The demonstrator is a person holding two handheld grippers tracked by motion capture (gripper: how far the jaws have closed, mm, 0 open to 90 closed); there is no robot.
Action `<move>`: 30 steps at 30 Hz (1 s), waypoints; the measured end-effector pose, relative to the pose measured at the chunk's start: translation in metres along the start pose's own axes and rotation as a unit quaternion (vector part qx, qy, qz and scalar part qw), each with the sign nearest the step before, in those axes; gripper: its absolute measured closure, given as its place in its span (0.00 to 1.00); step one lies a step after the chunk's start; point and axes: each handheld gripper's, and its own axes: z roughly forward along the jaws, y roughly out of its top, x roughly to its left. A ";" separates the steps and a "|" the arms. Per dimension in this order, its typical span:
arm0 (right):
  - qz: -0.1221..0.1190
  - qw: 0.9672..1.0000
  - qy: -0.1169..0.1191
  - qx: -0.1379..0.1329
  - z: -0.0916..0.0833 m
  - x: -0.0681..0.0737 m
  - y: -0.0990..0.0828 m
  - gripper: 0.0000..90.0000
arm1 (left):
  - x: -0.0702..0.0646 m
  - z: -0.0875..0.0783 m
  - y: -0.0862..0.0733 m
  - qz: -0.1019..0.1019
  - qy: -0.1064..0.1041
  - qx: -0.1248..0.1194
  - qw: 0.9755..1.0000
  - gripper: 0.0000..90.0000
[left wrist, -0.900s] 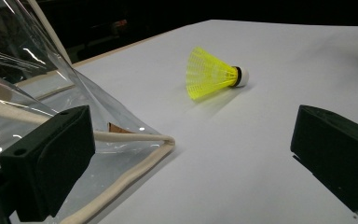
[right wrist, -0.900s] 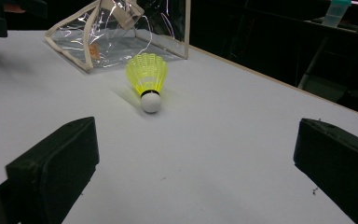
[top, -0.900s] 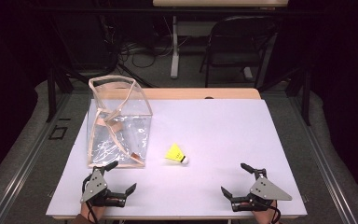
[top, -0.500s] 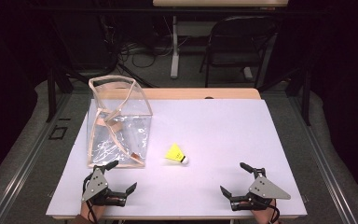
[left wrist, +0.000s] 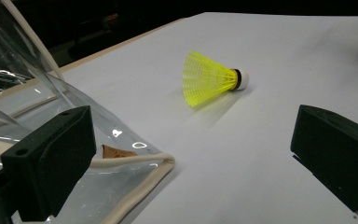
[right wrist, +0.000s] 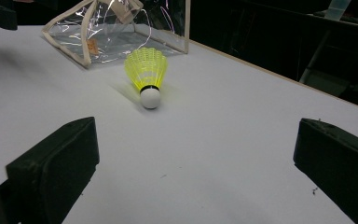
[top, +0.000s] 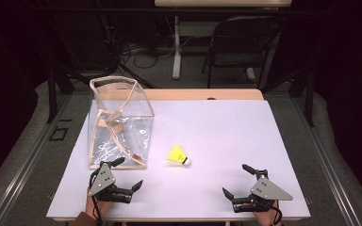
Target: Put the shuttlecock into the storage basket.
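A yellow shuttlecock (top: 178,155) with a white cork tip lies on its side on the white table (top: 217,127), just right of a clear plastic bag (top: 118,127) with beige trim. My left gripper (top: 128,173) rests near the front left edge, open and empty, its jaws pointing toward the shuttlecock (left wrist: 213,78) and the bag's corner (left wrist: 135,163). Near the front right edge my right gripper (top: 238,181) is open and empty too. Ahead of it lies the shuttlecock (right wrist: 147,74), cork toward the camera, with the bag (right wrist: 116,28) behind.
The bag stands upright at the table's left with its mouth facing up and a small brown tag inside. A wooden strip (top: 202,94) runs along the table's far edge. Behind are a dark chair (top: 245,42), cables and a table leg.
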 end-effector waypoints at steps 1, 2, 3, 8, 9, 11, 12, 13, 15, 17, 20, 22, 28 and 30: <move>0.000 1.000 0.000 0.000 0.000 0.000 0.000 0.00 | 0.001 0.003 0.002 -0.003 -0.005 0.006 1.000 0.00; 0.000 1.000 0.000 0.000 0.000 0.000 0.000 0.00 | 0.001 0.003 0.002 -0.003 -0.005 0.006 1.000 0.00; 0.000 1.000 0.000 0.000 0.000 0.001 0.000 0.00 | 0.001 0.005 0.004 -0.001 -0.007 0.007 1.000 0.00; 0.001 1.000 0.001 0.001 0.000 0.000 0.000 0.00 | 0.001 0.011 0.010 0.001 -0.015 0.017 1.000 0.00; 0.001 1.000 0.001 0.001 0.000 0.000 0.000 0.00 | 0.002 0.012 0.011 0.002 -0.019 0.018 1.000 0.00; 0.000 1.000 0.001 0.001 0.000 0.001 0.000 0.00 | 0.001 0.012 0.012 0.002 -0.019 0.020 1.000 0.00; -0.001 1.000 0.003 0.001 0.001 0.001 0.000 0.00 | 0.001 0.014 0.015 0.002 -0.022 0.023 0.999 0.00; -0.002 1.000 0.003 0.002 0.001 0.001 0.000 0.00 | 0.001 0.015 0.016 0.003 -0.022 0.023 0.999 0.00; -0.001 1.000 0.003 0.002 0.001 0.001 0.000 0.00 | 0.001 0.017 0.018 0.005 -0.023 0.024 0.999 0.00; -0.001 1.000 0.004 0.003 0.001 0.001 0.000 0.00 | 0.001 0.018 0.019 0.007 -0.024 0.024 0.999 0.00; -0.001 1.000 0.005 0.004 0.002 0.000 0.000 0.00 | 0.000 0.021 0.023 0.012 -0.028 0.028 0.999 0.00; -0.002 1.000 0.005 0.005 0.002 0.000 0.000 0.00 | 0.000 0.023 0.025 0.012 -0.029 0.028 0.999 0.00; -0.002 1.000 0.005 0.009 0.003 0.001 0.000 0.00 | 0.000 0.026 0.030 0.014 -0.034 0.031 0.999 0.00; -0.001 1.000 0.005 0.009 0.003 0.001 0.000 0.00 | 0.000 0.027 0.032 0.016 -0.035 0.031 0.999 0.00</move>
